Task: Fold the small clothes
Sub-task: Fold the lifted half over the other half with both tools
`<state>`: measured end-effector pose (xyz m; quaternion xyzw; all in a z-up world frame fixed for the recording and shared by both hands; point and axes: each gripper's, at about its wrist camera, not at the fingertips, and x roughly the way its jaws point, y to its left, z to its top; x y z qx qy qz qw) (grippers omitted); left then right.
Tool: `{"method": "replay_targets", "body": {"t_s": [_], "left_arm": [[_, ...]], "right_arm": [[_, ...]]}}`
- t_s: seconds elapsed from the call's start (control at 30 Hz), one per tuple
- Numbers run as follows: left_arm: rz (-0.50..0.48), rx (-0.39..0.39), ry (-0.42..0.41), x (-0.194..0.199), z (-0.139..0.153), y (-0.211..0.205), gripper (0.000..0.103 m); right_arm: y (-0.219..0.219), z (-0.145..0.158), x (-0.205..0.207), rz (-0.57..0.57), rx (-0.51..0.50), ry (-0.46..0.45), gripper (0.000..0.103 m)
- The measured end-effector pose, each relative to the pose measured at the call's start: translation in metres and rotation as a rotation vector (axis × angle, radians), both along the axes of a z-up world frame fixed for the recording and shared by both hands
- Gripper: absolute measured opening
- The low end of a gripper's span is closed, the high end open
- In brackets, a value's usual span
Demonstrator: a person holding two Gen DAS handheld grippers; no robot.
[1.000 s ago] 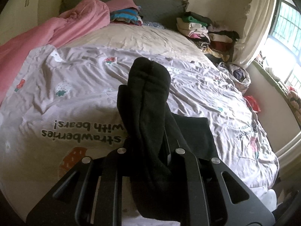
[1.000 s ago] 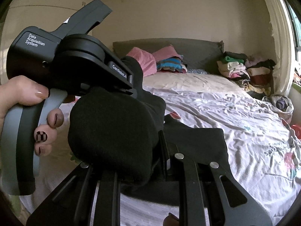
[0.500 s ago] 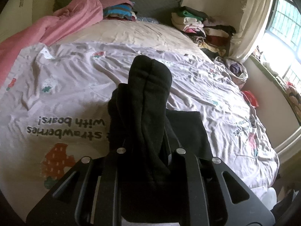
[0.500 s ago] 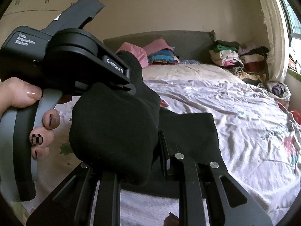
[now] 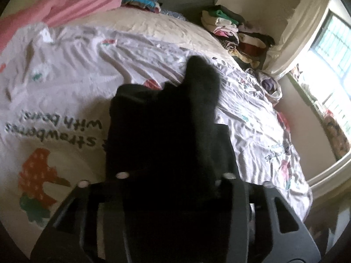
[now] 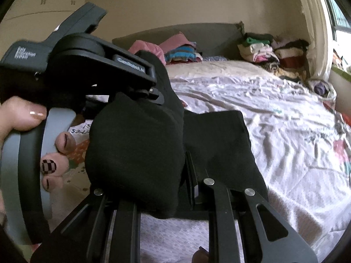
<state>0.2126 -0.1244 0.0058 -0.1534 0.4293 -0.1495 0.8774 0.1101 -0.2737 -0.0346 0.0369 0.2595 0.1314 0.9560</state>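
A pair of black socks [image 5: 175,127] is held up over the bed, bunched thick between my two grippers. My left gripper [image 5: 173,175] is shut on the socks; the cloth hides its fingertips. In the right wrist view the same socks [image 6: 136,149] fill the lower left, with my left gripper [image 6: 151,92] clamped on their upper end beside the person's hand. My right gripper [image 6: 166,179] is shut on the lower end of the socks. A flat folded black garment [image 6: 221,144] lies on the sheet just behind.
The bed has a wrinkled white strawberry-print sheet [image 5: 65,83]. A pink blanket [image 5: 72,6] and folded striped clothes [image 6: 182,54] lie at the headboard. Stacked folded clothes [image 5: 228,28] stand at the far right corner, near the curtain and window [image 5: 329,43].
Both grippers have swung to the left and tilted with the socks held between them. The socks now look more bunched and wider in the left wrist view.
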Motion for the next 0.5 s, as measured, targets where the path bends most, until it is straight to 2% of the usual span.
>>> {"method": "replay_targets", "body": {"t_s": [0.03,0.2,0.27,0.43,0.5], "left_arm": [[-0.001,-0.012,0.006,0.000,-0.002,0.001,0.050],[-0.015,-0.056,0.003,-0.001,-0.004,0.002,0.069],[-0.018,-0.087,-0.013,-0.003,-0.001,0.005,0.086],[-0.033,-0.101,-0.051,-0.006,0.009,0.007,0.088],[-0.038,-0.111,-0.059,-0.007,0.012,0.009,0.088]], "right_arm": [[-0.003,-0.002,0.002,-0.001,0.014,0.012,0.017],[-0.008,-0.007,0.005,0.002,0.059,0.044,0.017],[-0.012,-0.009,0.008,-0.004,0.079,0.063,0.018],[-0.028,-0.018,0.017,-0.008,0.193,0.140,0.019],[-0.033,-0.021,0.020,-0.012,0.232,0.162,0.024]]}}
